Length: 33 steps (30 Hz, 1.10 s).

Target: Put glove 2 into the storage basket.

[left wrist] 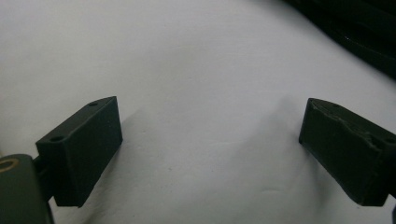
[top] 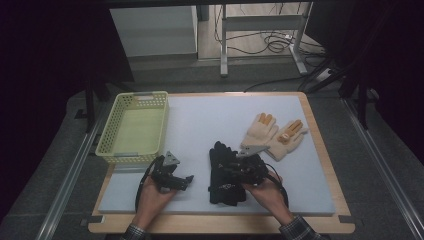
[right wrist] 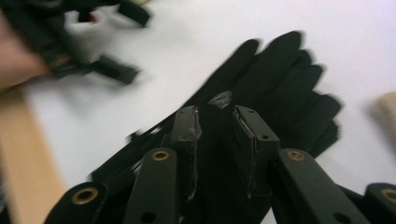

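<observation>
A pair of black gloves (top: 220,154) lies stacked on the white mat (top: 200,125), near its front edge. My right gripper (top: 229,172) is on top of them; in the right gripper view its jaws (right wrist: 217,122) stand a little apart, with a raised fold of black glove (right wrist: 280,70) between the pads. To the left of the gloves, my left gripper (top: 186,179) rests on the mat. In its own view the left gripper (left wrist: 210,140) is open wide over bare mat, with the black gloves' edge (left wrist: 359,32) at the top right.
A pale yellow basket (top: 142,95) stands at the mat's left side. Two cream gloves (top: 260,131) with orange fingertips lie palm down, right of centre. The wooden board (top: 320,145) under the mat ends just beyond them.
</observation>
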Each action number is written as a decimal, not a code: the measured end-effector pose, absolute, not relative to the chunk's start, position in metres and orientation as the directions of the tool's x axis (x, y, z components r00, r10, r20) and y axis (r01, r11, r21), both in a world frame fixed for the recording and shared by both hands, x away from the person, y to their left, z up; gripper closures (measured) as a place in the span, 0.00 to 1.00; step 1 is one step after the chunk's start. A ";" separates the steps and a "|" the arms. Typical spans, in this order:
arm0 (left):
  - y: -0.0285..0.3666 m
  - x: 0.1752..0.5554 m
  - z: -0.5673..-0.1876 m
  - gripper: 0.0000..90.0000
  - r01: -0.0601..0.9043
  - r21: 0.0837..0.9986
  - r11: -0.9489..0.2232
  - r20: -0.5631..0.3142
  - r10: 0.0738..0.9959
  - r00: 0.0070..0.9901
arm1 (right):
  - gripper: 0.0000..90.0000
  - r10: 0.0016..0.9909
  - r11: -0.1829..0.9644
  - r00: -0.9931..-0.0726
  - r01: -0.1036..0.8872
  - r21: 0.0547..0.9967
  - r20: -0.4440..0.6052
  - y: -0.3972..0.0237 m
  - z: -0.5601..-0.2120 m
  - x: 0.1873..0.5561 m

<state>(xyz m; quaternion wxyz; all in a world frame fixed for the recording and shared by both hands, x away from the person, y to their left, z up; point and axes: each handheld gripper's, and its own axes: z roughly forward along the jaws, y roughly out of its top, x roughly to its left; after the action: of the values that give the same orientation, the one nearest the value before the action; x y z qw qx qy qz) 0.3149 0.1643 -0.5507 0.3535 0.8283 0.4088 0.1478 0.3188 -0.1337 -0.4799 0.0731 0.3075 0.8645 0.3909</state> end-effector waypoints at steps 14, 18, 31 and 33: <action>0.165 0.315 -0.551 0.07 0.570 0.704 -0.424 -0.038 0.779 0.626 | 0.68 0.387 0.705 -0.920 0.338 0.624 0.062 -0.105 -0.511 0.279; 0.165 0.315 -0.550 0.07 0.570 0.704 -0.424 -0.038 0.778 0.627 | 0.91 0.412 0.708 -0.911 0.323 0.628 0.004 -0.106 -0.513 0.278; 0.165 0.315 -0.550 0.07 0.572 0.703 -0.423 -0.040 0.779 0.626 | 0.94 0.415 0.662 -0.908 0.345 0.665 0.058 -0.106 -0.503 0.284; 0.165 0.315 -0.551 0.07 0.572 0.704 -0.421 -0.041 0.780 0.625 | 0.82 0.410 0.659 -0.910 0.346 0.668 0.066 -0.102 -0.503 0.287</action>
<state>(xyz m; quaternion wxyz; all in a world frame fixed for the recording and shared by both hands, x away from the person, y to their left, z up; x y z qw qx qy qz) 0.3150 0.1647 -0.5506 0.3516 0.8300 0.4070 0.1479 0.2870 -0.1018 -0.5032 0.0452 0.2078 0.9098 0.3566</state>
